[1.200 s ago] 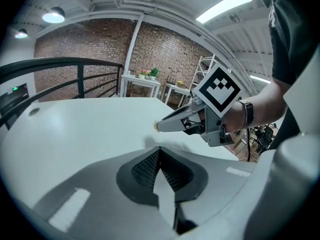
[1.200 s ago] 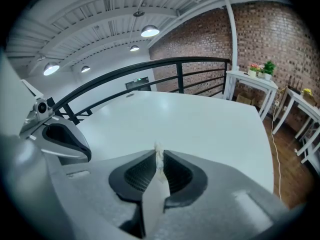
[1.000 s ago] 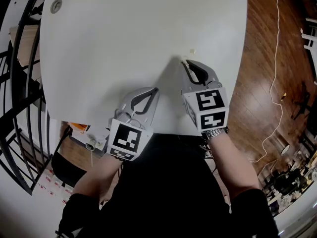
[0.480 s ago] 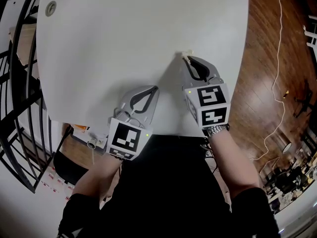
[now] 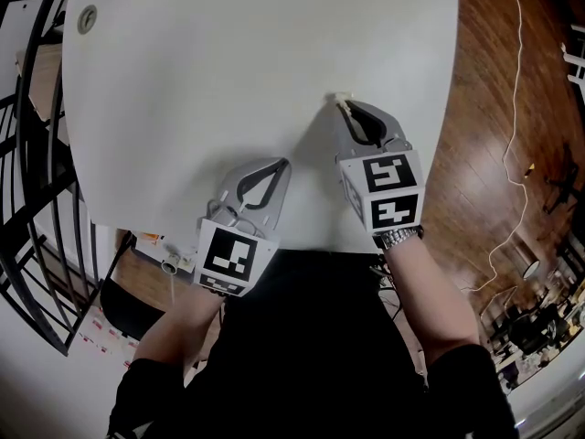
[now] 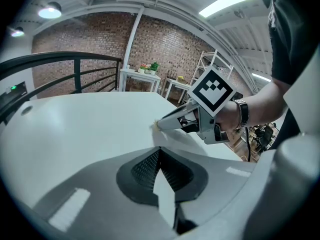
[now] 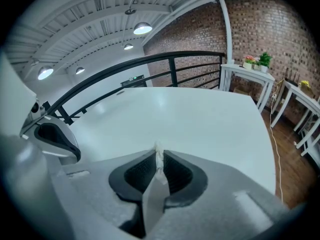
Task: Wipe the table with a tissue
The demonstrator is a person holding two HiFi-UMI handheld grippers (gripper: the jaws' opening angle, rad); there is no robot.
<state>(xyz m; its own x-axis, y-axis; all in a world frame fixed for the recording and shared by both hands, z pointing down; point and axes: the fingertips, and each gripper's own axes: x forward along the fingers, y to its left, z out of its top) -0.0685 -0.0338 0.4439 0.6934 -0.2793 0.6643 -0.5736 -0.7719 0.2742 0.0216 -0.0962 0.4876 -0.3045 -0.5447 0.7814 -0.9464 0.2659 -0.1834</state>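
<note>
A white table (image 5: 228,80) fills the head view. My right gripper (image 5: 342,106) reaches out over its right half, shut on a small scrap of white tissue (image 5: 341,98) that touches the tabletop. In the right gripper view the tissue (image 7: 159,154) sticks out between the closed jaws. My left gripper (image 5: 283,163) hovers near the table's near edge, shut with nothing in it. From the left gripper view, the left gripper (image 6: 160,150) points at the right gripper (image 6: 200,119), whose tip presses the tissue (image 6: 157,125) on the table.
A round grommet (image 5: 87,18) sits in the table's far left corner. A black railing (image 5: 37,154) runs along the left. Wooden floor (image 5: 512,80) with a white cable (image 5: 509,135) lies to the right. The table's near edge is at my body.
The right gripper has slid a little farther out across the table with the tissue, then held still. The left gripper has stayed where it was.
</note>
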